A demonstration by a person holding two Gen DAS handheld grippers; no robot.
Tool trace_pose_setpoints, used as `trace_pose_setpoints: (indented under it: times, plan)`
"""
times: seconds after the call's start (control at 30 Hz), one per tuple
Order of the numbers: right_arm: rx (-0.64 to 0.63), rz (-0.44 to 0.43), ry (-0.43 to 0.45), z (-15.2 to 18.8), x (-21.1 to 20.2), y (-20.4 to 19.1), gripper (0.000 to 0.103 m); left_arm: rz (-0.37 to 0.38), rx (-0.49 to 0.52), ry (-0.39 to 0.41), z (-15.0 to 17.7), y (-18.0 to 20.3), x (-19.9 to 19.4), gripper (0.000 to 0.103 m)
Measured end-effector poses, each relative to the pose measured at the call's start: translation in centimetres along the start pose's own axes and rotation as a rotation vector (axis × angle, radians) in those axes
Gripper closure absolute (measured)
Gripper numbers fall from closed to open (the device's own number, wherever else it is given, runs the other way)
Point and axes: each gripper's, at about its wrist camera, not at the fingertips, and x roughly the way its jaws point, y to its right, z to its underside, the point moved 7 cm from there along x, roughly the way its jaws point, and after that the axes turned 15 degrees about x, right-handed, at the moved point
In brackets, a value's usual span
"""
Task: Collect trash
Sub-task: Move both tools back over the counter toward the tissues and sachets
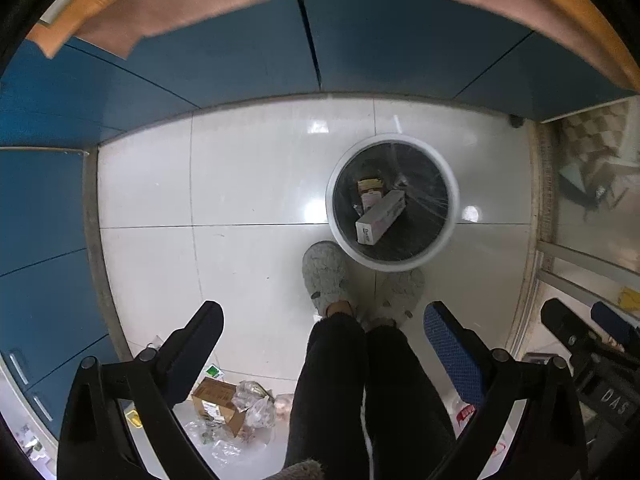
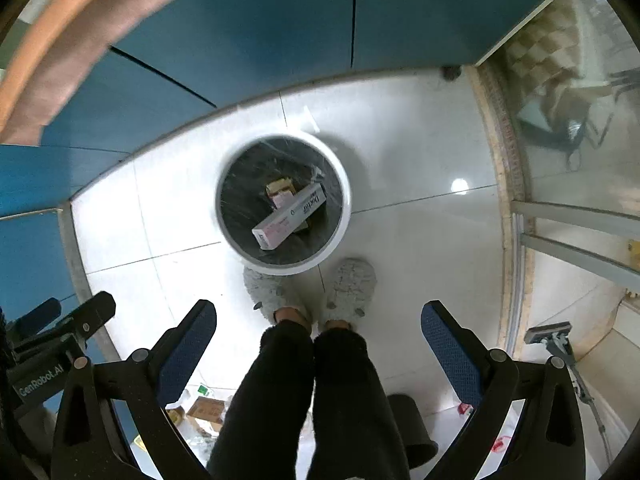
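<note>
Left claw (image 1: 322,344): I see it wide, empty.
Right claw (image 2: 319,340): wide, empty.
Bin (image 2: 347,216): white box (image 2: 289,216) inside.

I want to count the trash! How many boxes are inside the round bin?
3 that I can see: a long white carton lying on top, a small pink box beneath it, and a yellowish box behind that. More may be hidden underneath in the trash bin.

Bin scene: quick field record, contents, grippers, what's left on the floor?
bin: white rim, dark liner, on floor by the person's slippers
contents: long white box on top, smaller boxes beneath
left gripper: open, empty
right gripper: open, empty
floor trash: cardboard box, clear plastic wrappers, behind the person's legs
</note>
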Motion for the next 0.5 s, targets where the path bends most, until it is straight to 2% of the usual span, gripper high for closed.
trace_pose_setpoints:
  times: [0.13, 0.33, 0.4, 0.5]
  plan:
    - [0.005, -0.020, 0.012, 1.4, -6.5, -0.2, 0.000, 0.004, -0.001, 0.027, 1.1, -0.2, -4.8, 0.001]
    - [0.013, -0.051, 0.029, 3.3, -15.4, -1.2, 0.000, 0.049, -0.005, 0.090, 1.6, -1.3, -12.2, 0.001]
    - [0.023, -0.079, 0.039, 3.7, -18.1, -1.8, 0.000, 0.050, 0.003, 0.150, 0.8, -1.8, -15.4, 0.001]
    - [0.039, -0.135, 0.101, 3.0, -22.9, -3.1, 0.000, 0.008, 0.010, 0.266, -1.3, -2.7, -20.2, 0.000]
